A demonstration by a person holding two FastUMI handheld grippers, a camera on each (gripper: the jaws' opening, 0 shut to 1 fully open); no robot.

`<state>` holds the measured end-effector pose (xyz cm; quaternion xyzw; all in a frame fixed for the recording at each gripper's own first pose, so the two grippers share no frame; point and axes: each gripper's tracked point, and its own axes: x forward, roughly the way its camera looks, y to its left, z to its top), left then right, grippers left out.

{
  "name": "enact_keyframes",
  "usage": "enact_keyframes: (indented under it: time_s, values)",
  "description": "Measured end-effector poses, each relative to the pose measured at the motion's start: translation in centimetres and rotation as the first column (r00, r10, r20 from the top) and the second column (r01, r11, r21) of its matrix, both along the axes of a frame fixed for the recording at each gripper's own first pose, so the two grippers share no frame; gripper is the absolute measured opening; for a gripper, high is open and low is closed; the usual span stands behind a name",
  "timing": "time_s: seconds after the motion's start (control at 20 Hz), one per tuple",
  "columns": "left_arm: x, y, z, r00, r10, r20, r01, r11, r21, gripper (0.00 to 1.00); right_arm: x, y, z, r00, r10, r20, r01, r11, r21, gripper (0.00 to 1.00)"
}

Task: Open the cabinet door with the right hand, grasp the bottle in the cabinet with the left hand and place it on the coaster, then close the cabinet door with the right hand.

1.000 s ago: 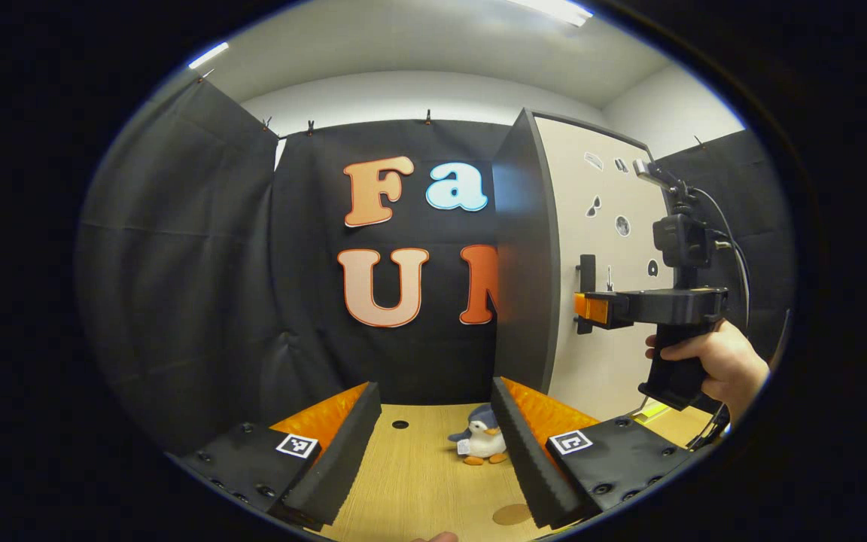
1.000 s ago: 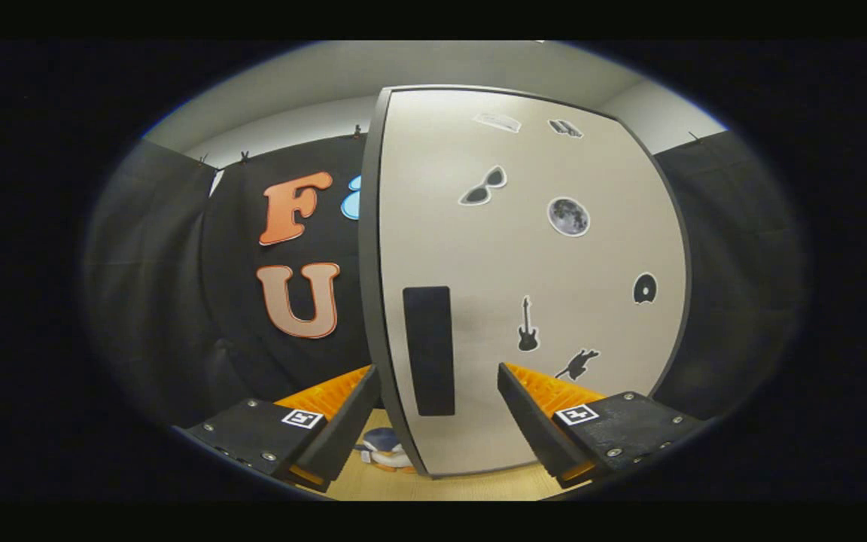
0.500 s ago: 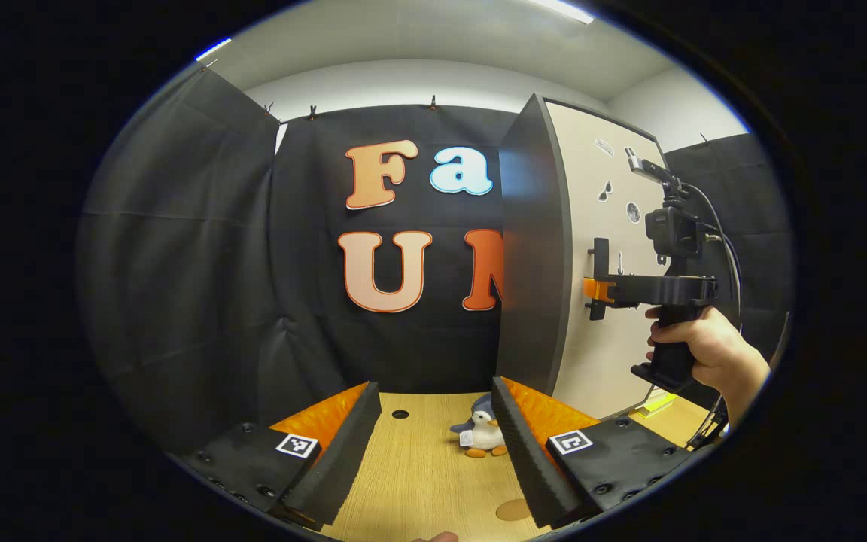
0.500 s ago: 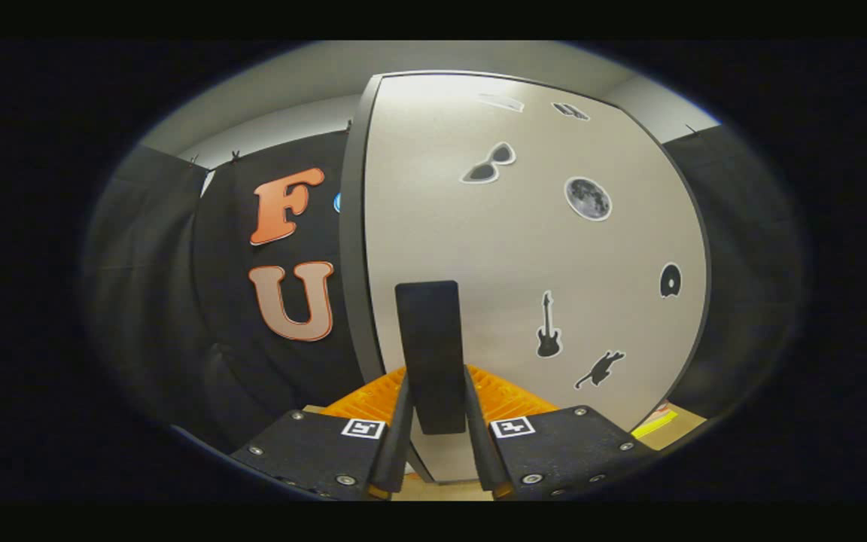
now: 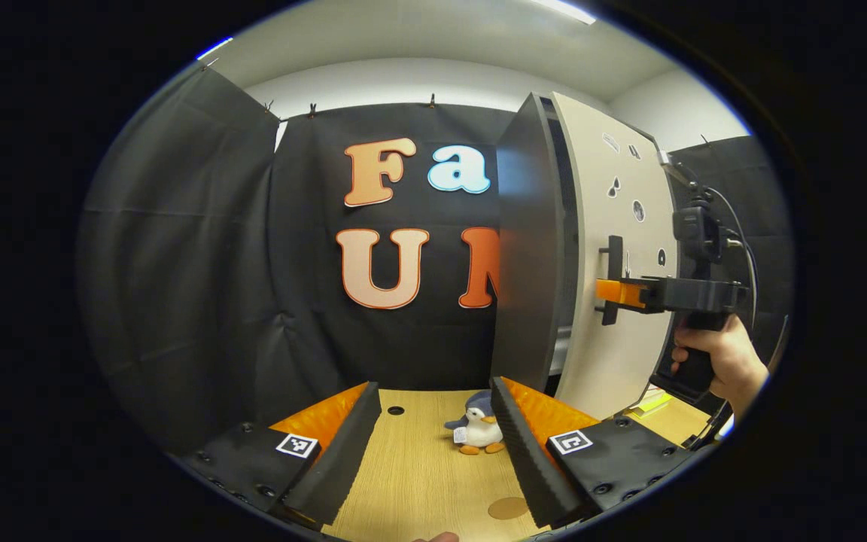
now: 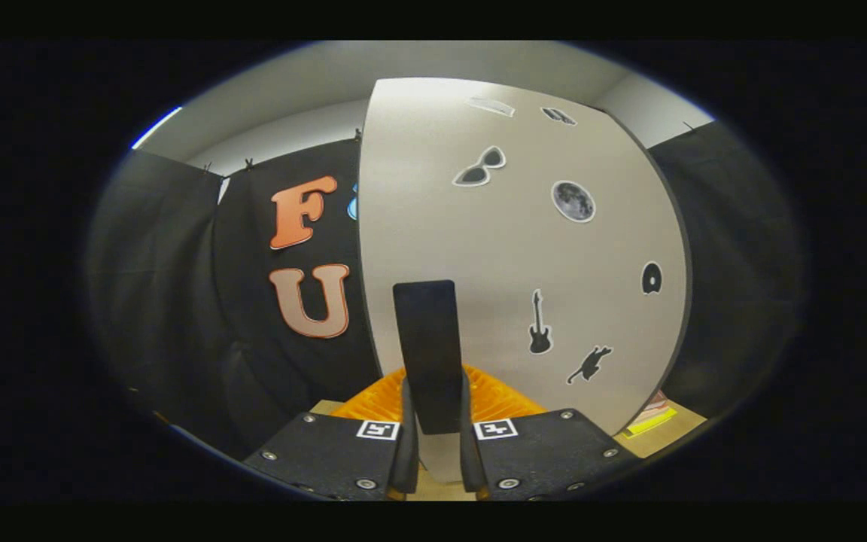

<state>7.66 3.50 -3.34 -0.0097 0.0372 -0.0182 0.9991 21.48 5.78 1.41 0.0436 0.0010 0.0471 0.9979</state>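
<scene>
Jaws of the left gripper (image 5: 433, 452) stand wide and level over the counter (image 5: 418, 482), holding nothing; a toy penguin (image 5: 475, 430) sits beyond them, near the right finger, and the round coaster (image 5: 507, 508) lies between them, low against that finger. Rightward, a hand (image 5: 716, 361) holds the right gripper (image 6: 433, 444) level, its jaws pinched narrow on the handle (image 6: 426, 354) of the cabinet door (image 6: 524, 271). That handle stands upright between the jaws. In the left gripper view the door stands slightly ajar.

Left gripper view faces the cabinet door (image 5: 614, 248) obliquely; right gripper view, seemingly closer, head-on.
</scene>
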Motion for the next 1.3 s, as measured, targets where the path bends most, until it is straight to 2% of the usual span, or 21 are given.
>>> enact_keyframes:
  time_s: [0.15,0.25,0.7,1.05,1.1,1.2,1.3]
  values:
    - [-0.9,-0.9,0.0,1.0,0.004,-0.008,-0.004,1.0,0.004,0.96,-4.3,-2.2,-0.2,1.0,-0.012,-0.002,0.012,1.0,0.014,0.18]
    - [-3.1,-1.9,-0.5,1.0,0.006,-0.012,-0.006,1.0,0.0,0.96,-6.4,-3.4,-0.4,1.0,-0.011,-0.008,0.011,1.0,0.011,0.18]
    - [-6.2,-4.9,-0.2,1.0,0.02,-0.009,-0.02,1.0,0.012,0.96,-13.0,-9.2,-0.4,1.0,-0.021,-0.012,0.022,0.999,0.03,0.18]
    - [-6.8,-8.7,-0.1,1.0,0.007,-0.008,-0.007,1.0,0.008,0.96,-18.4,-16.8,-0.3,0.996,-0.092,-0.008,0.092,0.994,0.052,0.17]
    - [-6.7,-9.5,0.0,1.0,0.001,-0.008,-0.001,1.0,0.012,0.96,-19.6,-18.3,-0.3,0.995,-0.099,-0.01,0.099,0.994,0.055,0.19]
    - [-6.5,-11.0,-0.1,1.0,-0.014,-0.007,0.014,1.0,0.019,0.96,-20.6,-20.1,-0.3,0.995,-0.103,-0.01,0.103,0.994,0.038,0.14]
    - [-6.4,-12.4,0.2,1.0,-0.025,-0.003,0.025,1.0,0.013,0.96,-21.3,-21.7,-0.4,0.994,-0.109,-0.014,0.109,0.994,0.0,0.13]
